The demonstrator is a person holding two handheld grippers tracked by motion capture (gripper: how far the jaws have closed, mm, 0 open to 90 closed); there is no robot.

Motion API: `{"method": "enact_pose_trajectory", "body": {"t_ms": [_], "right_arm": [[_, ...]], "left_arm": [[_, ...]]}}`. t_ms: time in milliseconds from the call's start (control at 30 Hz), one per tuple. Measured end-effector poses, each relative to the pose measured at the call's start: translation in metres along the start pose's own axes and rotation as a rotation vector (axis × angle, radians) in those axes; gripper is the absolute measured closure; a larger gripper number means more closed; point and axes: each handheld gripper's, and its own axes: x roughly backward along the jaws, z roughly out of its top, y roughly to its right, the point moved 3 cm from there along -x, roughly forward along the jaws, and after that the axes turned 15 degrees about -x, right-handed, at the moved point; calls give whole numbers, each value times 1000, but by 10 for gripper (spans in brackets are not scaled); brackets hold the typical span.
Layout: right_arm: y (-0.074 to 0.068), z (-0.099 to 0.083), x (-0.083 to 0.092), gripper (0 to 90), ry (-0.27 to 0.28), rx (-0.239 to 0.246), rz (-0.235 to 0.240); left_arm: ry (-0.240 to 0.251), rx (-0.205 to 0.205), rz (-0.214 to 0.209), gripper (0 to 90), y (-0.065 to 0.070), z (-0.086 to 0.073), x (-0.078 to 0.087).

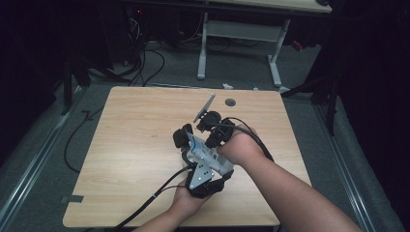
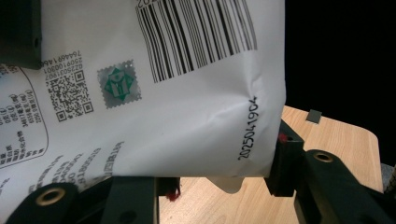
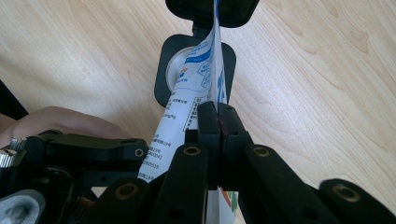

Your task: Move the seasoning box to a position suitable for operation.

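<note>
Where both hands meet above the middle of the table (image 1: 135, 125), holds 1 white pouch (image 1: 202, 151) aloft: right gripper (image 3: 218, 110) pressed fully closed on its thin edge, left gripper (image 2: 224, 176) clamped wider across its printed body, long axis slanting between the 2.

A pouch (image 1: 200, 152) is held above the middle of the table (image 1: 130, 145), between the left gripper (image 1: 186, 145) on the near side and the right gripper (image 1: 212, 140) just behind it to the right. Behind the table, a desk frame (image 1: 239, 31) is set on the floor.
</note>
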Motion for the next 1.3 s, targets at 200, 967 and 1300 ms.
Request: {"method": "enact_pose_trajectory", "body": {"t_ms": [200, 967, 1300], "right_arm": [[0, 1, 0, 900, 0, 1, -2], [-2, 5, -1, 899, 7, 2, 3], [-2, 5, -2, 899, 5, 9, -5]], "left_arm": [[2, 2, 2, 563, 0, 0, 0], [12, 8, 12, 566, -4, 2, 1], [14, 13, 12, 566, -4, 3, 1]]}}
